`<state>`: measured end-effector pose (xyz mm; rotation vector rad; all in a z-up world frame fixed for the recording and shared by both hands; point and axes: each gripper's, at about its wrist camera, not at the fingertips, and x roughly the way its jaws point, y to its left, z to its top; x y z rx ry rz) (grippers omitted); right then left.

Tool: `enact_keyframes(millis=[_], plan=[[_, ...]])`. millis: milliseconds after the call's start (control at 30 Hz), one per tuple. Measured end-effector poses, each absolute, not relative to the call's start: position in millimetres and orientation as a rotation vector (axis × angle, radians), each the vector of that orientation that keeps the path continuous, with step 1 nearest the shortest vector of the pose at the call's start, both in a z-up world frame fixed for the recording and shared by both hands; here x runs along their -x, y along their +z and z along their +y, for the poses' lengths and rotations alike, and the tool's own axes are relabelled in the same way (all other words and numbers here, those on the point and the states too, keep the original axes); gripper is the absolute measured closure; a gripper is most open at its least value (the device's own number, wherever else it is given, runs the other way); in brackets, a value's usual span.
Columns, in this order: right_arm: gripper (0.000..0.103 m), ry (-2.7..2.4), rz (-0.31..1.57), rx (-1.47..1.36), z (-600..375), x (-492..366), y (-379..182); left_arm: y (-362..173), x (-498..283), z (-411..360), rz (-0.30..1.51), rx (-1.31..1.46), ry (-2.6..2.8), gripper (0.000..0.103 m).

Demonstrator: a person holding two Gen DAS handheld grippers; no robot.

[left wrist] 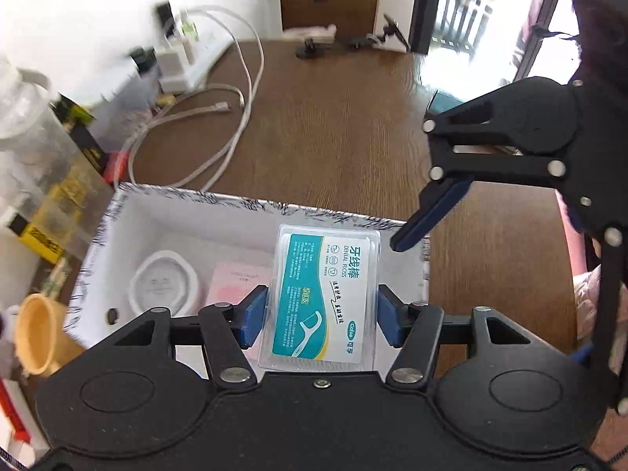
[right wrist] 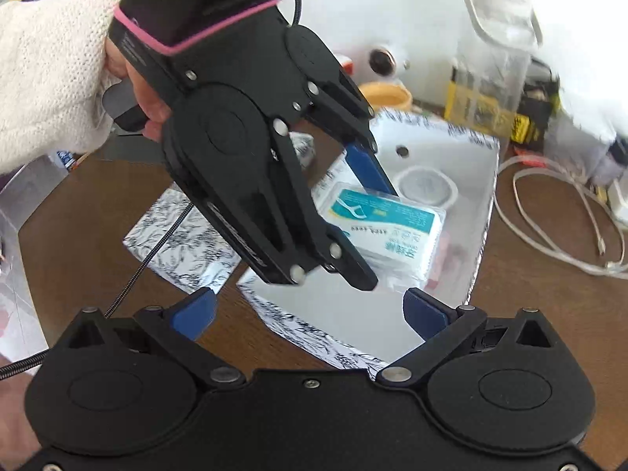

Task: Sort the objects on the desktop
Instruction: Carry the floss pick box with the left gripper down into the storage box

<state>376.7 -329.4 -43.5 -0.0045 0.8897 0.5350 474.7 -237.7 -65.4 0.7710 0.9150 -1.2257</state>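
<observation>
On the brown wooden table (left wrist: 333,125) sits a white, black-patterned open box (left wrist: 188,200). Above its right side, the left gripper (left wrist: 322,316) pinches a clear plastic "DENTAL FLOSS" pack (left wrist: 325,298), branded Cofoe. The right gripper (right wrist: 310,312) is spread, empty, near the box's edge.

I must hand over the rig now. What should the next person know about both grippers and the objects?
Left gripper: shut on the dental floss box, held over the open patterned box.
Right gripper: open, empty, beside that box.
Done: a white round container and a pink packet lie inside.
Left: release the floss; the lid lies on the table.
</observation>
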Motion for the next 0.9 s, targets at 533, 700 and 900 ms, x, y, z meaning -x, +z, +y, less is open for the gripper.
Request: enact_keyframes(millis=[533, 700, 900], plan=[[0.001, 0.531, 1.094, -0.058, -335.4, -394.4, -68.8, -149.0, -508.1, -261.5, 1.177, -0.795, -1.327, 0.046], [0.001, 0.532, 1.129, -0.082, -335.5, -397.8, -72.4, -164.4, -510.0, -261.6, 1.202, -0.797, -1.323, 0.046], [0.001, 0.533, 1.141, -0.078, -335.2, -401.3, -73.5, -166.2, -505.1, -263.0, 1.197, -0.837, -1.321, 0.046]])
